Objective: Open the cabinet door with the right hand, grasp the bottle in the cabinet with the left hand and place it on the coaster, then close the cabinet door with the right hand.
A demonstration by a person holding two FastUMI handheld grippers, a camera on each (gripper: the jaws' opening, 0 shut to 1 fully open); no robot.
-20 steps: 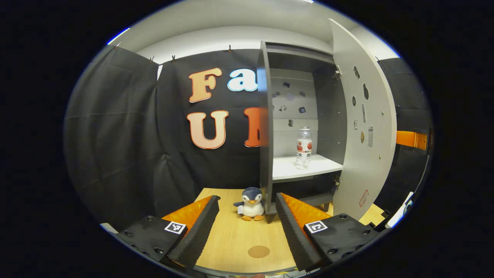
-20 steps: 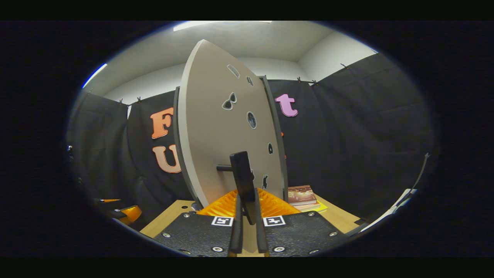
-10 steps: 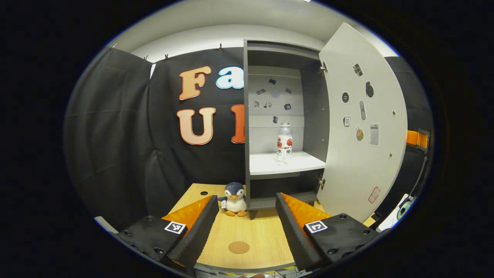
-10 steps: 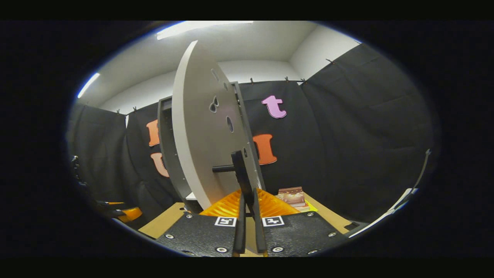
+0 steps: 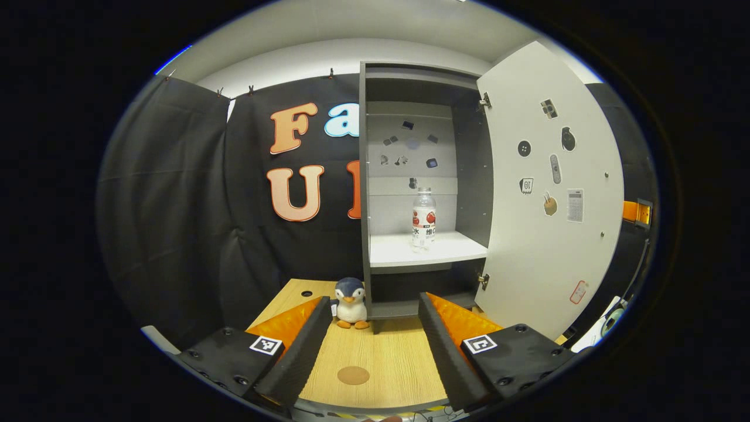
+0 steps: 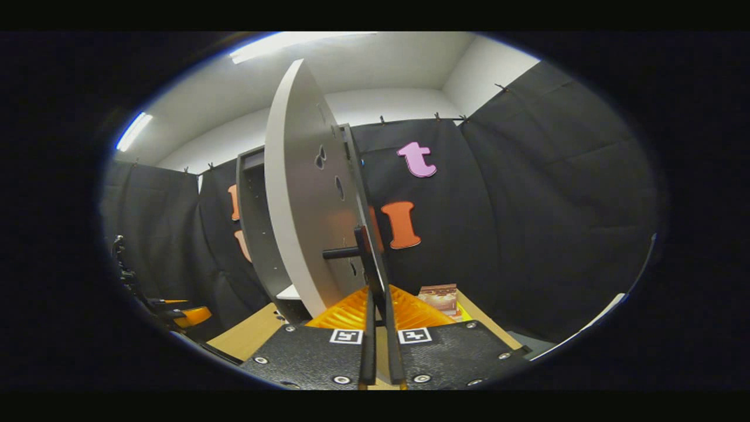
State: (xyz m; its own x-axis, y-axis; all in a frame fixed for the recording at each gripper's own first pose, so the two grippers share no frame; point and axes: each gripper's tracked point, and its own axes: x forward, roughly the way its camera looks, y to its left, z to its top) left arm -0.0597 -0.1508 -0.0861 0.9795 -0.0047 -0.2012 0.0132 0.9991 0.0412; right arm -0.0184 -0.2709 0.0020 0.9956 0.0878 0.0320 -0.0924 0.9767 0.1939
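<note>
The water bottle [image 5: 423, 218] stands upright on the white shelf [image 5: 404, 253] inside the grey cabinet [image 5: 364, 187], whose door [image 5: 548, 193] is swung wide to the right. The right gripper [image 6: 378, 328] is clamped on the door's black handle [image 6: 369, 266]. The left gripper [image 5: 372, 346] hangs wide open and empty above the round coaster [image 5: 353, 375] on the wooden table [image 5: 381, 357], a toy penguin [image 5: 350, 294] beyond.

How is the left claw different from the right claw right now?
The left claw is wide open and holds nothing, while the right claw is shut on the door handle. The left claw hangs over the table and faces the bottle in the cabinet; the right claw is up against the open cabinet door. Both have black fingers with orange backs.
</note>
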